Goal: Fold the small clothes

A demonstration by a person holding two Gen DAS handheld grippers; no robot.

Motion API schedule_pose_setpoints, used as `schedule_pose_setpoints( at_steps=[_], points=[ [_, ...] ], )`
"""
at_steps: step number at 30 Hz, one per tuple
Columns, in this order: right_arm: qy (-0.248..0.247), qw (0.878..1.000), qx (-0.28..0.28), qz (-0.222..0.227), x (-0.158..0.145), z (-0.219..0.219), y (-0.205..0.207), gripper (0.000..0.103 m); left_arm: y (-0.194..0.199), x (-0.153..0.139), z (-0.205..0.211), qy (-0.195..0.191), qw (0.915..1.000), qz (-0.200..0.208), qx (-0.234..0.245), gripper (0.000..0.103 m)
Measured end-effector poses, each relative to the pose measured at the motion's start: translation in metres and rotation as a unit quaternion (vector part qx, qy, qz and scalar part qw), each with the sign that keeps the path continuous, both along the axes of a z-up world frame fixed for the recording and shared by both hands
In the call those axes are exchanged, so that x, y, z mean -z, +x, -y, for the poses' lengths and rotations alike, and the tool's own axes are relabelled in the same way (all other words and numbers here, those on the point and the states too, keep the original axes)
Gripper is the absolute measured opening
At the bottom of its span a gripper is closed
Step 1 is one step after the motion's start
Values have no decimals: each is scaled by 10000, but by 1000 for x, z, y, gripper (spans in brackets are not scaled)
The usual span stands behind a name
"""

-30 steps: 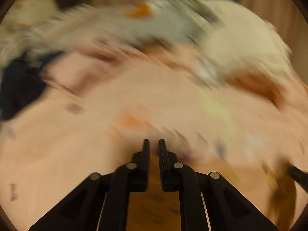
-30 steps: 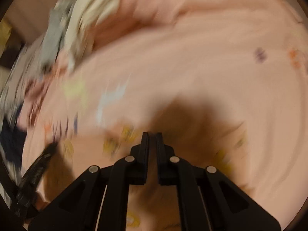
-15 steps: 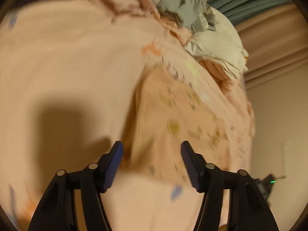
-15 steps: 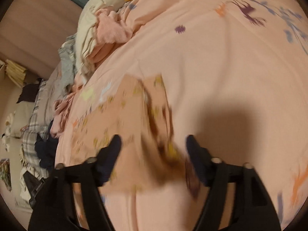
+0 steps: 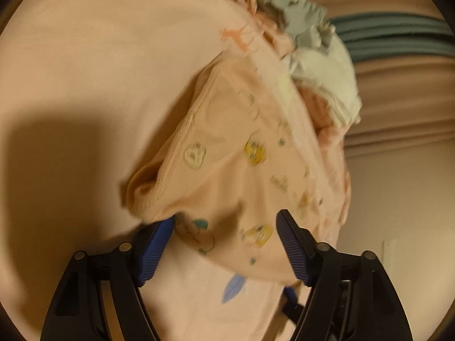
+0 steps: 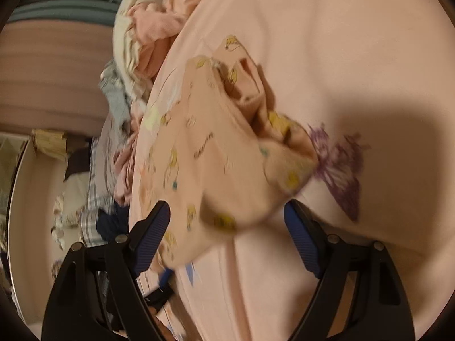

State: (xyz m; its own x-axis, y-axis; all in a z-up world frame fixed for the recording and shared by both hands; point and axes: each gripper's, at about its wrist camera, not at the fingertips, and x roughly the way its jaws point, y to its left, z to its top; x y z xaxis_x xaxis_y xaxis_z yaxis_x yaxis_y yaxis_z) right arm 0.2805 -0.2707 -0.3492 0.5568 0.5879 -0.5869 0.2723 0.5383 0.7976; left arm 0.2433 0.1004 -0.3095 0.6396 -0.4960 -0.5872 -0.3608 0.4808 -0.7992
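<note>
Peach-pink cotton, printed with small yellow and teal figures, forms the small garment (image 5: pixel 227 170) at the centre of both views; it lies on a pink bedsheet (image 5: pixel 85 71) and is touching it. Left wrist view: the left gripper (image 5: pixel 226 227) has just been opening, and its blue-padded jaws now stand released and wide; the near edge of the garment lies between them, but whether the left pad (image 5: pixel 155 248) touches the cloth cannot be told, and the right pad stands apart from it; the garment's left edge is rolled into a thick fold. Only this view shows, at upper right, a grey and white heap of clothes (image 5: pixel 312 42) on the sheet's far edge, with a white wall beyond it. Right wrist view: the right gripper (image 6: pixel 227 216) has likewise just been opening and is released; the garment's bunched lower corner (image 6: pixel 241 207) lies between its spread pads, clear of both. Only this view shows, at far left, a checked cloth (image 6: pixel 93 199) and dark clothing beside the bed, then a cream and pink pile (image 6: pixel 142 28) at upper left, and, just right of the garment, a purple butterfly print (image 6: pixel 338 164) on the sheet, partly overlapped by the garment's crumpled right end; a dark shadow falls on the sheet at far right. Part of the other gripper appears low in each view. No container appears in either view; motion blur softens the garment's prints.
</note>
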Motion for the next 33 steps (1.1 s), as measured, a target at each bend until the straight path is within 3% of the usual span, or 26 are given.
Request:
schedule_pose_setpoints(
  at_steps=[4,6,8,12,14,17,21,24,27,29,31,33],
  points=[
    [351,9993,137,71,3,-1,13,82,7,7,-3,-690,9974,48,-202,82],
    [446,9988,161,75,3,-3,15,79,13,13,0,-1206,9922,77,296,82],
    [421,9990,67,97,2,-6,15,77,5,16,-1,-1305,9888,16,724,81],
    [420,9990,-4,160,5,-4,15,76,-17,18,-1,-1536,9873,-135,390,80],
    [421,9989,27,184,5,-4,14,76,-11,18,10,-1636,9848,-204,538,80],
    [232,9995,4,202,3,-8,14,76,2,15,26,-1117,9913,-220,656,80],
    [130,9997,-2,190,2,-10,15,76,20,5,32,-520,9980,4,350,80],
    [178,9997,-18,167,2,-9,16,76,28,2,25,-317,9995,76,-14,80],
    [284,9995,9,117,4,-6,23,72,33,2,16,-121,9996,22,-244,71],
    [346,9993,72,97,6,-7,28,65,41,4,17,33,9997,-115,-219,51],
    [351,9993,115,116,10,-10,34,56,45,5,21,530,9979,-292,-211,31],
    [-2,9998,177,22,13,-15,39,27,46,4,26,972,9946,-308,-178,22]
  ],
)
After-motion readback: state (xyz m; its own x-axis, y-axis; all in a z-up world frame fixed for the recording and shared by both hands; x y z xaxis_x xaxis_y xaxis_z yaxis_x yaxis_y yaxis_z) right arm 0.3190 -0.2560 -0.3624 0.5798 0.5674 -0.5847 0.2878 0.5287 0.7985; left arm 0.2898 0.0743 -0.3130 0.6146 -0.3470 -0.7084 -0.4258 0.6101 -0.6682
